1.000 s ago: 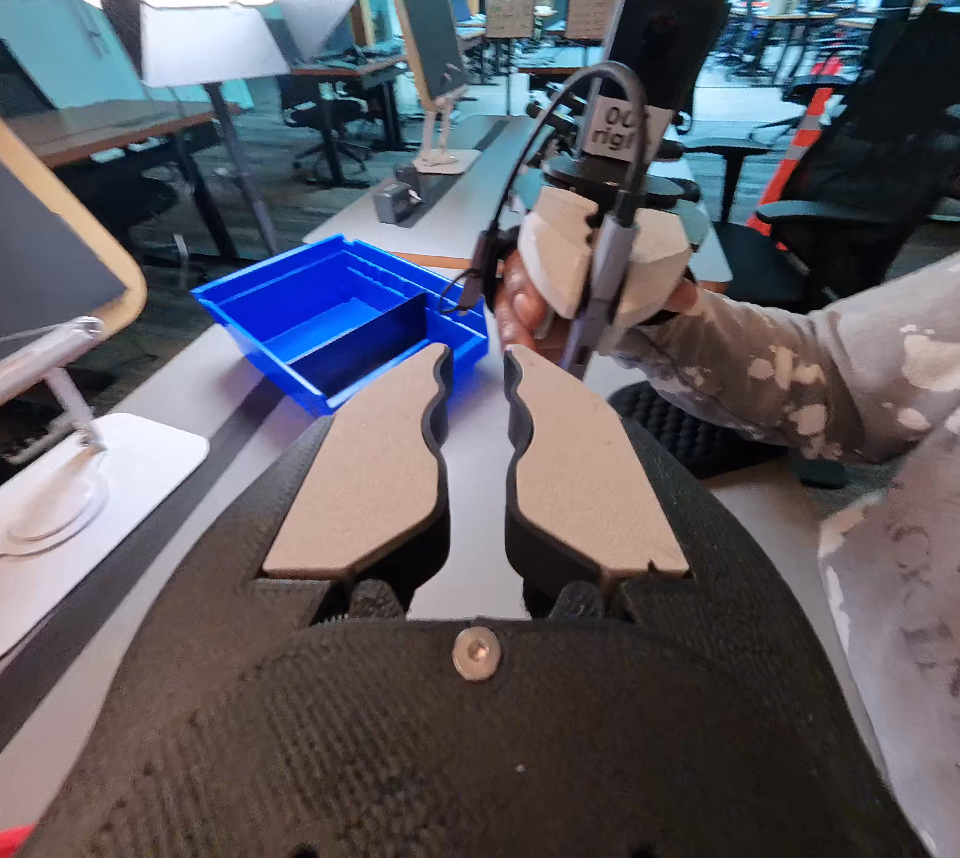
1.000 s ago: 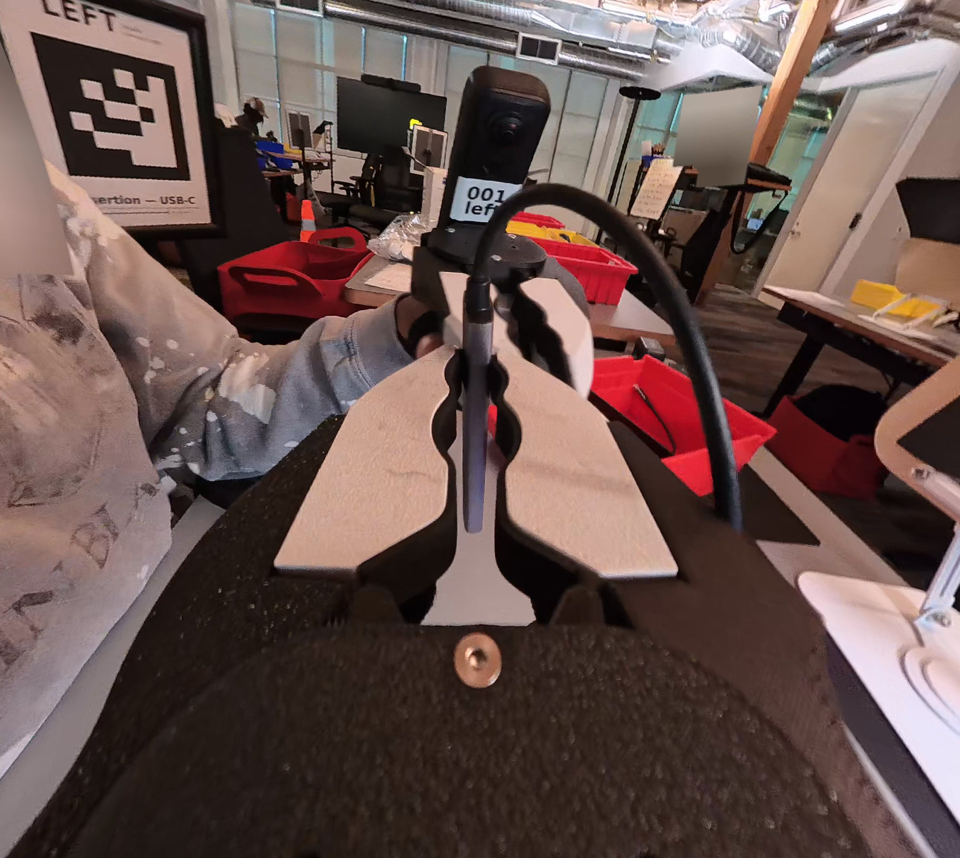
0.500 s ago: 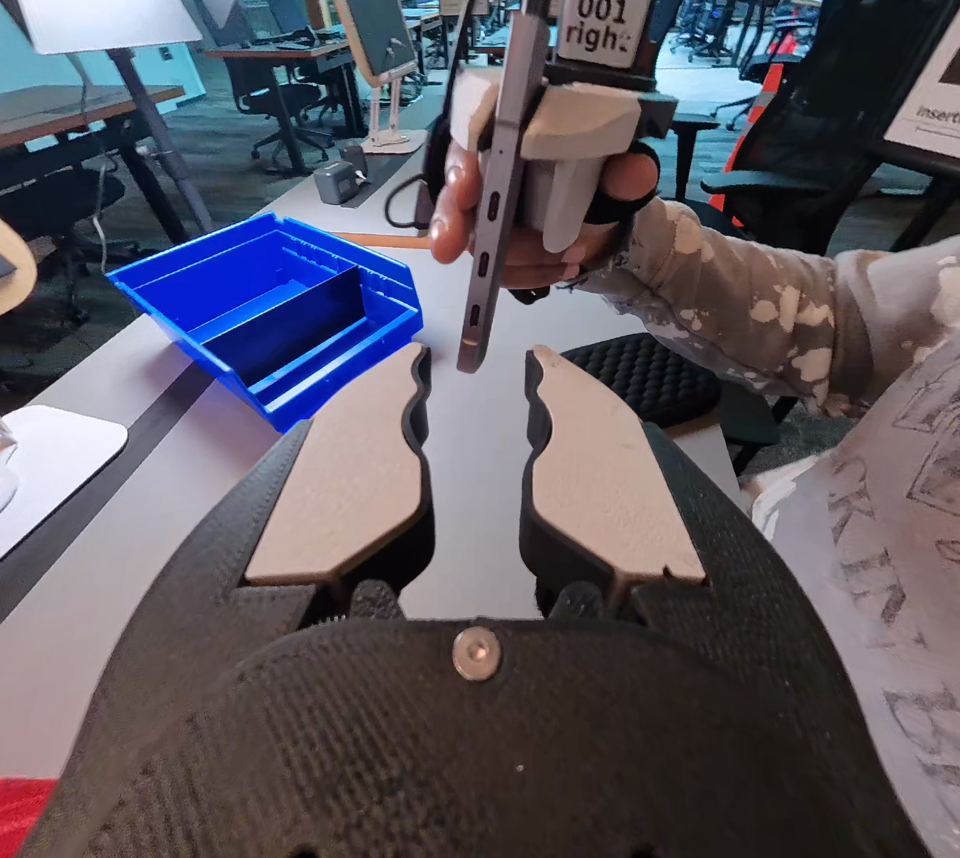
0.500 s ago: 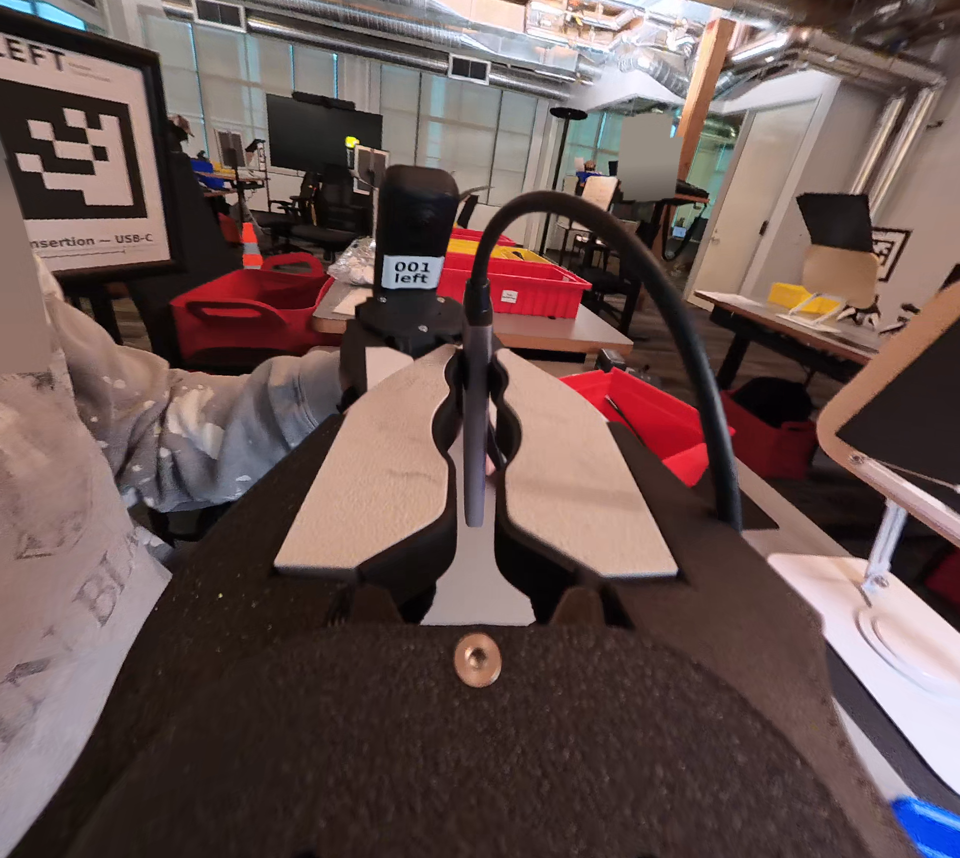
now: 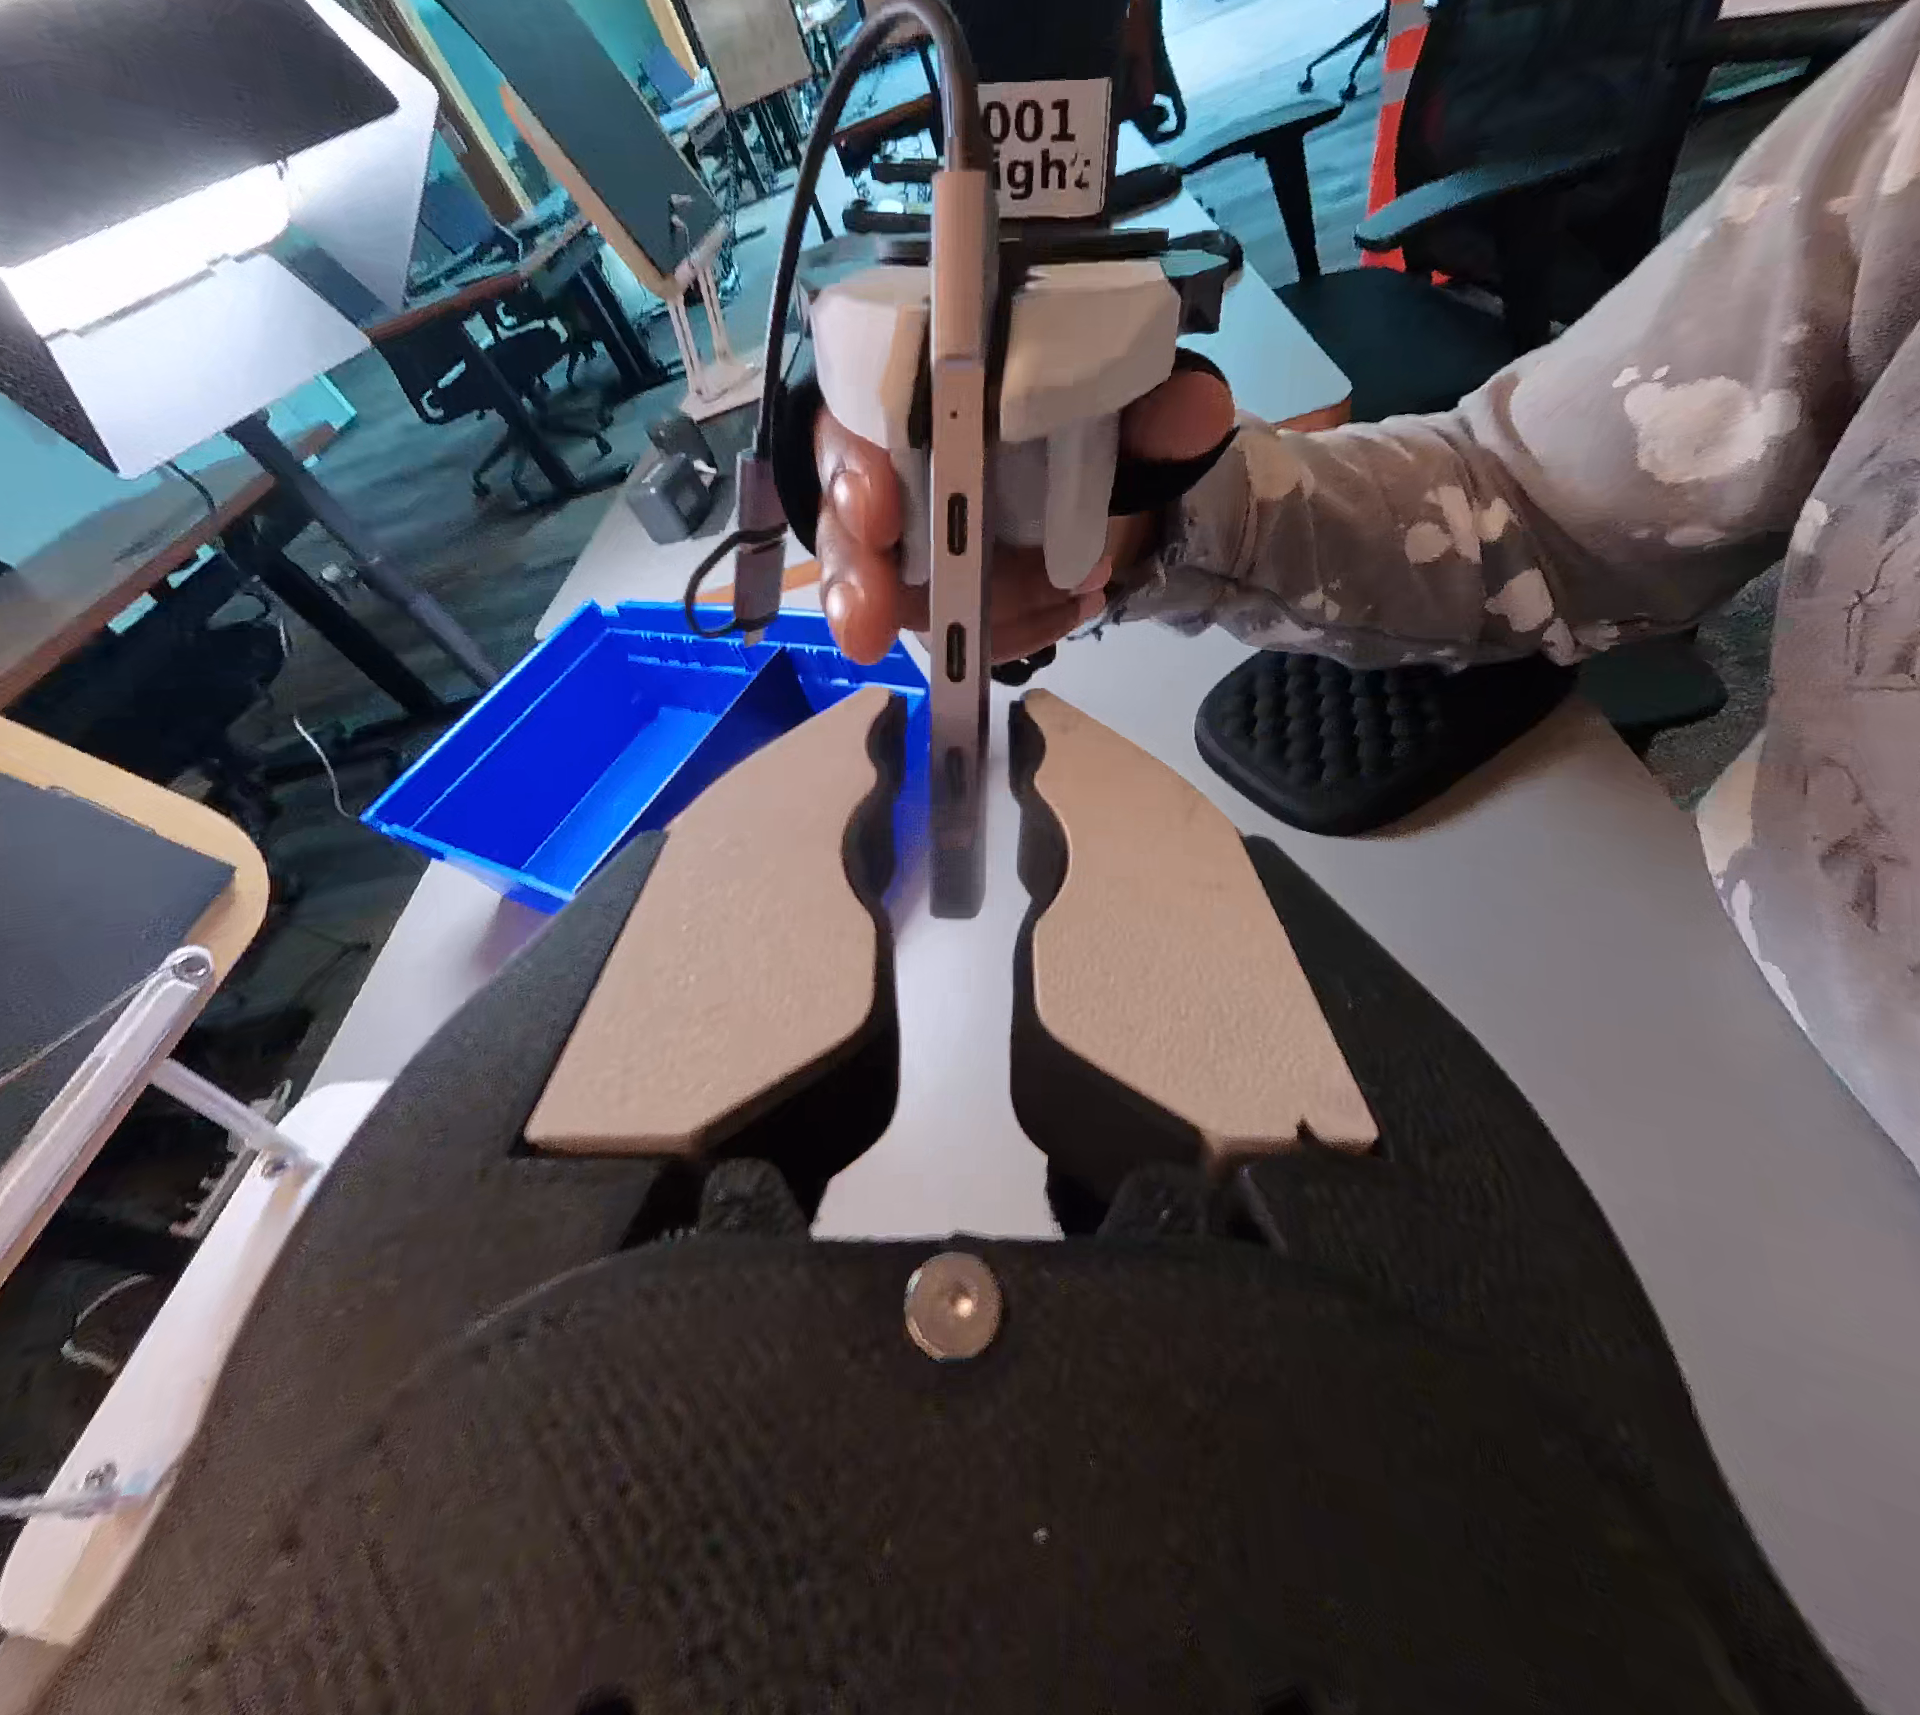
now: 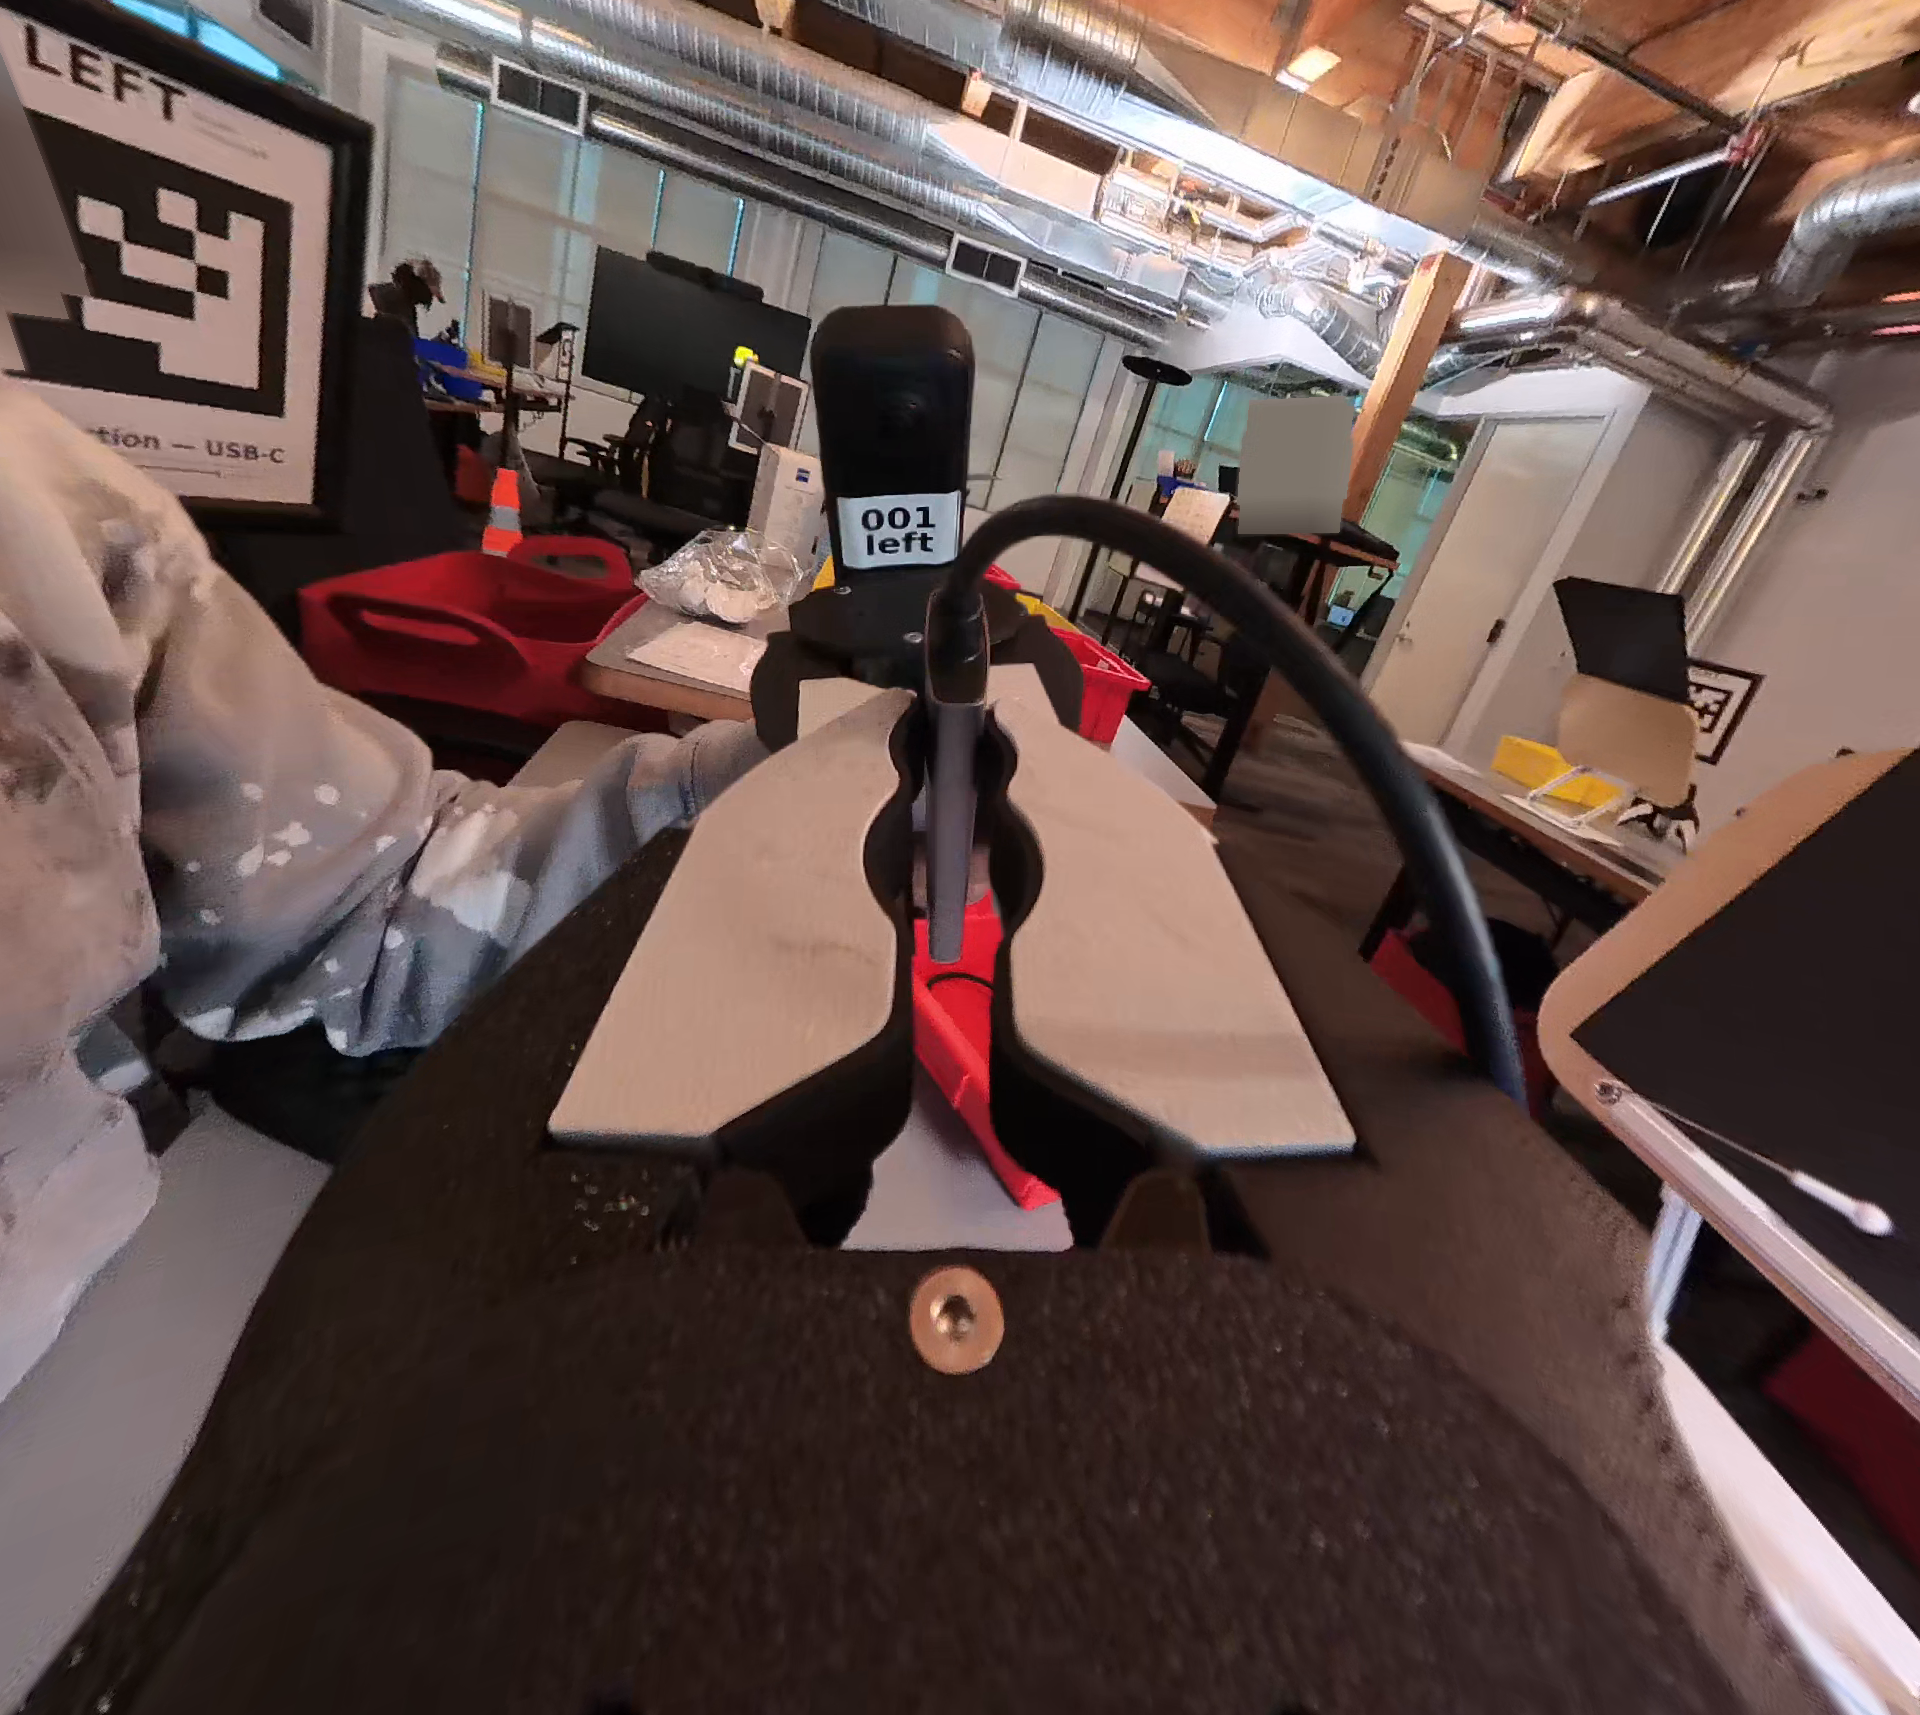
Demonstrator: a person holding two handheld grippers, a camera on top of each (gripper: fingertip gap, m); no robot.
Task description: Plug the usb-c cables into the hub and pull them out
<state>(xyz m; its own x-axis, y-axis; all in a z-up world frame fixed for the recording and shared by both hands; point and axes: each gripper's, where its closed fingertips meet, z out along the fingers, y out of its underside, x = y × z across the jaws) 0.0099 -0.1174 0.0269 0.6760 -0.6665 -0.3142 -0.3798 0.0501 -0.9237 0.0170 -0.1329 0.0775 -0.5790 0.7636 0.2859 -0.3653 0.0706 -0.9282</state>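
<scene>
A slim grey USB-C hub (image 5: pixel 961 522) stands upright, held by my right gripper (image 5: pixel 971 439), which faces the left wrist camera. The hub's edge shows several ports. Its own dark cable (image 5: pixel 800 211) loops off the top and hangs left, ending in a loose plug (image 5: pixel 756 564). My left gripper (image 5: pixel 956 709) is open, and the hub's lower end sits between its jaws with a small gap on each side. In the right wrist view my right gripper (image 6: pixel 956 715) is shut on the hub (image 6: pixel 951 834), the cable (image 6: pixel 1299 657) arcs right, and the left gripper's body (image 6: pixel 894 626) is just beyond.
A blue divided bin (image 5: pixel 623 751) sits on the grey table (image 5: pixel 1455 990) to the left of the grippers. A black ribbed pad (image 5: pixel 1351 740) lies to the right. A white stand base (image 5: pixel 156 1353) is near left. A red bin (image 6: pixel 966 1021) lies below the right gripper. The grippers' ends are close to 5 cm from one another.
The two grippers have come together, so the hub's lower end now sits between my left jaws. The left jaws have narrowed. The right gripper still holds the hub.
</scene>
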